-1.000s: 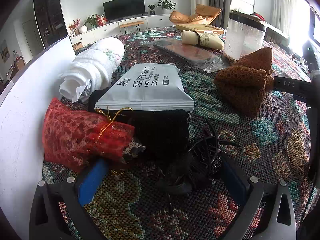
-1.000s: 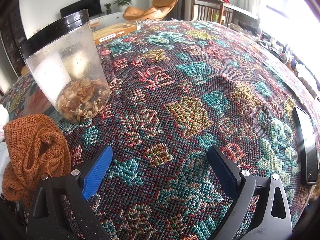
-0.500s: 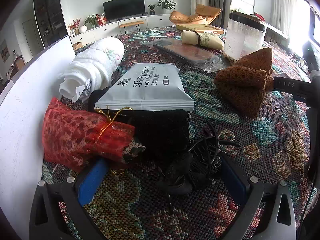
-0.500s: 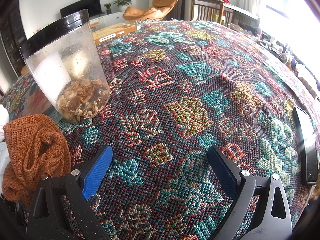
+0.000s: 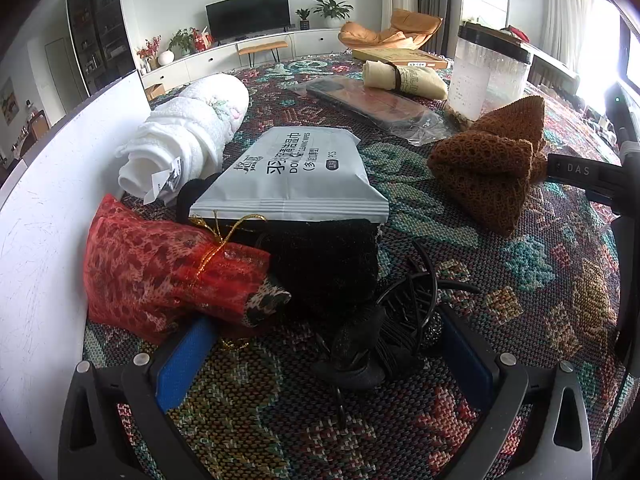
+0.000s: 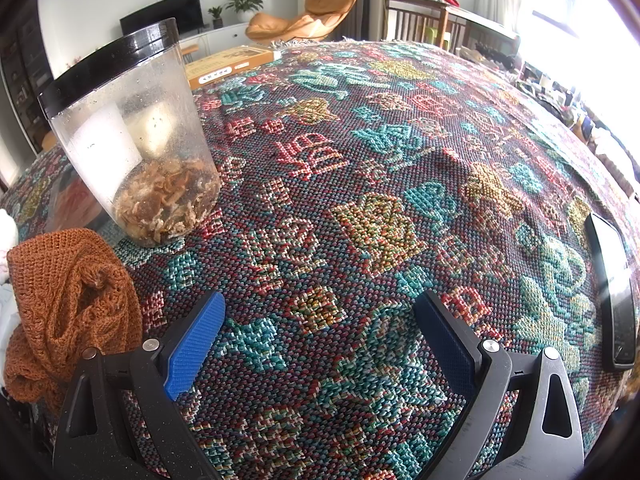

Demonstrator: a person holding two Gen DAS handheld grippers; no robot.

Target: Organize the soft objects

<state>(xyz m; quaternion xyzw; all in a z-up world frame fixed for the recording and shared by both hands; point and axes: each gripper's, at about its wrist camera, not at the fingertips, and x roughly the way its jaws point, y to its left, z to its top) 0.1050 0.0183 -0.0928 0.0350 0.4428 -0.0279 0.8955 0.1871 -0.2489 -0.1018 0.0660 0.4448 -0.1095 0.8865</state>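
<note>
In the left wrist view my left gripper (image 5: 324, 348) is open, its blue pads either side of a small black fabric piece (image 5: 356, 356) and a black hair clip (image 5: 416, 296). Just beyond lie a red mesh pouch (image 5: 160, 268), a black cloth (image 5: 324, 260) with a white wipes pack (image 5: 296, 172) on it, a rolled white towel (image 5: 192, 132) and a brown knitted piece (image 5: 492, 168). In the right wrist view my right gripper (image 6: 320, 340) is open and empty over the patterned cloth; the brown knit (image 6: 68, 304) lies to its left.
A white wall or box side (image 5: 44, 216) borders the left. A clear jar with a black lid (image 6: 132, 140) stands behind the knit. A bagged flat item (image 5: 372, 100), a beige roll (image 5: 404, 78) and a flat box (image 6: 228, 64) lie farther back. A phone (image 6: 612, 284) lies at right.
</note>
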